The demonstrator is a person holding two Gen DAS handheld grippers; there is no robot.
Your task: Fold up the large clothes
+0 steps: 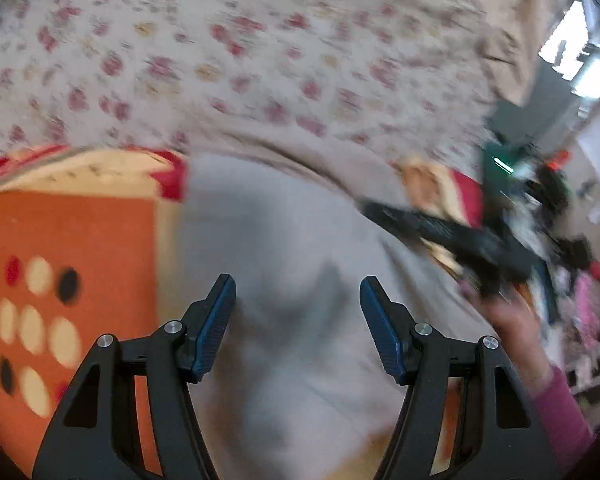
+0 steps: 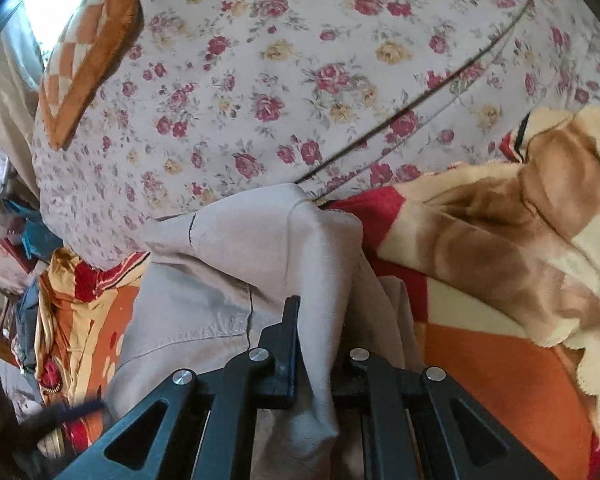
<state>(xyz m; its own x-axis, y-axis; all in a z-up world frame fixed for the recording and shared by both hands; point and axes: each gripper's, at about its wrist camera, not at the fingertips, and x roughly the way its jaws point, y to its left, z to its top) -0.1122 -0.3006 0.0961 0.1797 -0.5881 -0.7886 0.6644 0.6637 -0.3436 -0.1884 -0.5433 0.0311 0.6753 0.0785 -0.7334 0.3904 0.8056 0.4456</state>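
A large grey-beige garment (image 1: 300,248) lies on an orange patterned blanket. My left gripper (image 1: 298,300) is open and empty, its blue pads (image 1: 216,320) just above the garment's middle. In the left wrist view the right gripper (image 1: 452,236) shows at the right, blurred, held by a hand in a pink sleeve. In the right wrist view my right gripper (image 2: 316,340) is shut on a fold of the same garment (image 2: 260,240), which drapes over and between the fingers (image 2: 288,340). The right finger is hidden by cloth.
A floral bed sheet (image 2: 300,80) covers the bed behind. An orange blanket (image 1: 68,264) with dots lies at the left. A cream-brown fleece blanket (image 2: 520,220) is bunched at the right. An orange checked cushion (image 2: 92,40) sits at upper left. Clutter (image 1: 572,280) fills the room's edge.
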